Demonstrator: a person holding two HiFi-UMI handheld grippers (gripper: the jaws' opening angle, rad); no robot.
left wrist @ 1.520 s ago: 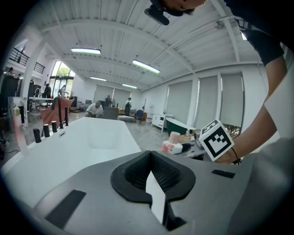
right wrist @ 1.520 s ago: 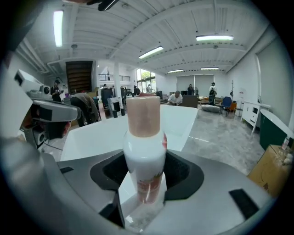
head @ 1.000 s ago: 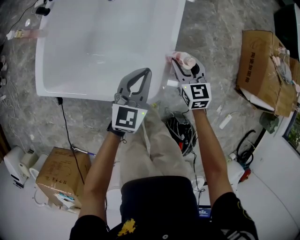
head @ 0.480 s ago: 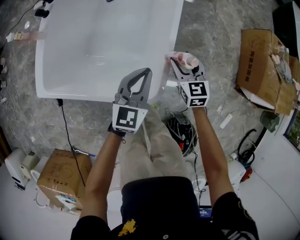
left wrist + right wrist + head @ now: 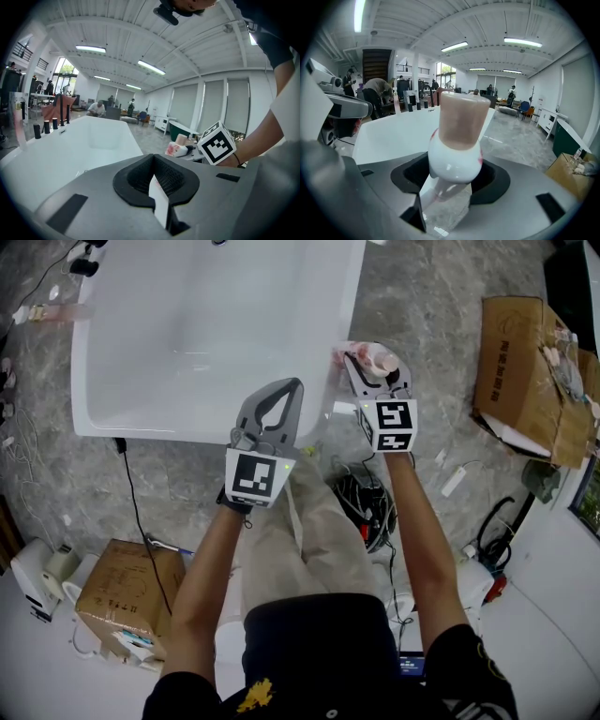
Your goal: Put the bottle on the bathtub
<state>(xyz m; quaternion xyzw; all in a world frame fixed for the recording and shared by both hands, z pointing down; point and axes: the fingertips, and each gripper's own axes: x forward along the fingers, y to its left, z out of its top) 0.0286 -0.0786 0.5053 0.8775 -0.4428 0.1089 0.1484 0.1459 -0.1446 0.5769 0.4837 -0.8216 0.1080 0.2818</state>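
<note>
- Pinched in right tool (image 5: 376,379), bottle (image 5: 368,359) at centre right, just beside bathtub (image 5: 349,296) rim; contact with rim hard to tell.
- Grip below bottle's white shoulder plain only in right gripper view.
- Left tool (image 5: 277,407) pressed together, empty.

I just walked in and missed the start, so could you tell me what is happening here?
A person stands at a white bathtub with a gripper in each hand. The right gripper is clamped on a bottle, held by the tub's right rim; it is not released yet. The left gripper is shut and empty, over the near rim.
</note>
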